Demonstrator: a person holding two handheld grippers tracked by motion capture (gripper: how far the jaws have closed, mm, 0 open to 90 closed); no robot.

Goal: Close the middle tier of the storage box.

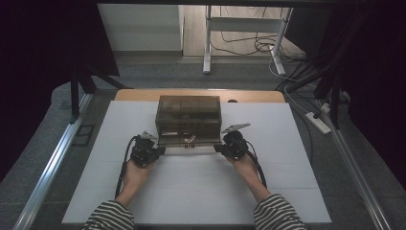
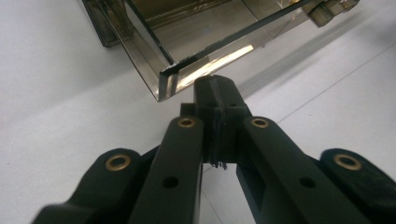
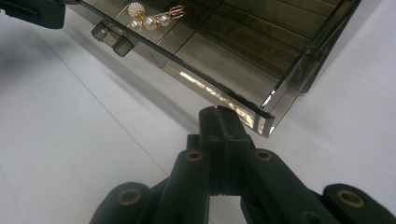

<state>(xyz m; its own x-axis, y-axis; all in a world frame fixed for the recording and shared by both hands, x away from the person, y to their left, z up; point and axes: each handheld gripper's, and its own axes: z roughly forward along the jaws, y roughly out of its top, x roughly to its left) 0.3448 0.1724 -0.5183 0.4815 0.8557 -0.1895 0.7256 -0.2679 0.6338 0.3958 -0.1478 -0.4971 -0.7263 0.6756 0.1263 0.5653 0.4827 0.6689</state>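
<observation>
Both grippers have their jaws pressed together on nothing: the left gripper (image 1: 152, 152) sits at the drawer's 9 o'clock front corner, the right gripper (image 1: 229, 148) at its 3 o'clock corner, each tip against the front panel. The smoky drawer (image 3: 224, 51) stands pulled out from the organizer box (image 1: 188, 114), with pearl-and-gold jewellery (image 3: 152, 17) inside near the knobs (image 3: 114, 39). Judging by this, the drawer is open and pushing it home remains.

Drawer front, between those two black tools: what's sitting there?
In the high view, the pulled-out drawer spans the gap between left tool and right tool; gold and pearl jewellery lies inside.
</observation>
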